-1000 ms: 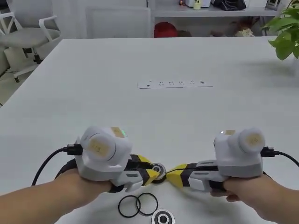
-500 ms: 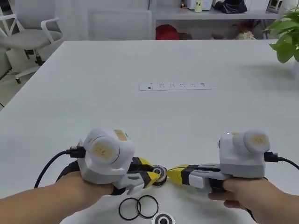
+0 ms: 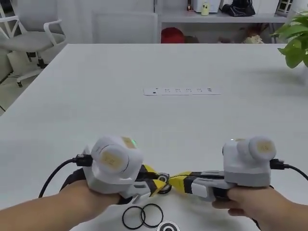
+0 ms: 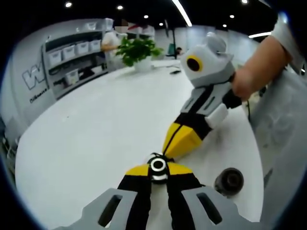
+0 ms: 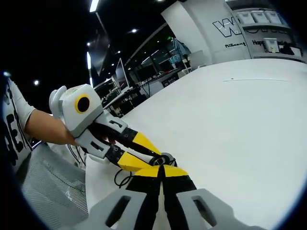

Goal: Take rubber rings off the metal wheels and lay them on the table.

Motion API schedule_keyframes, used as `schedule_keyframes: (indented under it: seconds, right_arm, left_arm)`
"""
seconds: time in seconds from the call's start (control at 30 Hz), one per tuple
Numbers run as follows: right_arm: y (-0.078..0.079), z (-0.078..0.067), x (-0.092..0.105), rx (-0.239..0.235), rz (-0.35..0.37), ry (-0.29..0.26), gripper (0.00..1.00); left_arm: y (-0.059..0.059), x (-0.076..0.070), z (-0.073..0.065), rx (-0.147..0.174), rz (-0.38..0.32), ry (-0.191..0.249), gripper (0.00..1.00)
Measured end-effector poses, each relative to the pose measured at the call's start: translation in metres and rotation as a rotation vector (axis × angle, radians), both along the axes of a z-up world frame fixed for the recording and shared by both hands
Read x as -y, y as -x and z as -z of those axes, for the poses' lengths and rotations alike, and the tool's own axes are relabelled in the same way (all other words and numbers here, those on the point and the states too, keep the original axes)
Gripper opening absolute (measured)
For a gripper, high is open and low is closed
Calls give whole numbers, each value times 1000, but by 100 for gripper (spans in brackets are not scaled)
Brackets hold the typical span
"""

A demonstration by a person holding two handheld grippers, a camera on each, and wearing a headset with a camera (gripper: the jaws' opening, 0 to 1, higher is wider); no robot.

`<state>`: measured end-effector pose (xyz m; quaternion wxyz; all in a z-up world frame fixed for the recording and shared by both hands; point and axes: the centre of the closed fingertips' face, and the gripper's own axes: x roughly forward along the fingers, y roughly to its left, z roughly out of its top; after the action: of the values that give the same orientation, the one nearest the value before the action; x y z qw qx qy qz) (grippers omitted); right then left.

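Left gripper (image 4: 158, 168): I see jaws clamped on small round black-rimmed metal wheel (image 4: 158, 165). Right gripper (image 5: 162, 168): jaws pressed together, tips touching same wheel's rim from its 3 o'clock side in head view. I cannot tell if rubber is pinched. Wheel sits between both tips, over near edge of white table (image 3: 144, 120). Two loose thin black rubber rings (image 3: 143, 215) lie overlapping on table at wheel's 7 o'clock. Second metal wheel (image 3: 168, 227) just beside rings, at their 4 o'clock. White power strip (image 3: 182, 91) well apart at 12 o'clock.
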<state>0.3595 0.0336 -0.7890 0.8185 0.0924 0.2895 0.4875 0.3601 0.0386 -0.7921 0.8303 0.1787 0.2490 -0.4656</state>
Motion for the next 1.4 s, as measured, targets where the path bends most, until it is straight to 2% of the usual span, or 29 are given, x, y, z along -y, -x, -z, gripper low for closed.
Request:
schedule_keyframes:
  seconds: [0.27,0.33,0.43,0.83,0.97,1.07,1.23,1.4]
  right_arm:
    - [2,-3,-5,-6,-10,-22,0]
    - [3,-7,-8,-3,-22,-41,0]
    - [4,-8,-7,11,-37,-35,0]
    - [-2,-2,0,-26,13,-43,0]
    - [-3,-5,1,-36,26,-54,0]
    - [-2,-6,1,-36,24,-58,0]
    - [-2,-10,-2,-35,25,-69,0]
    - [-2,-15,-3,-31,26,-77,0]
  left_arm:
    - [0,0,0,3,1,-1,12]
    - [0,0,0,4,0,1,12]
    - [0,0,0,6,0,5,12]
    - [0,1,0,-3,-10,21,13]
    - [-1,0,-1,-40,-30,50,14]
    - [1,-2,-2,-51,-32,56,14]
    - [7,-6,-9,-48,-20,76,12]
    - [9,-10,-20,-38,-22,107,17]
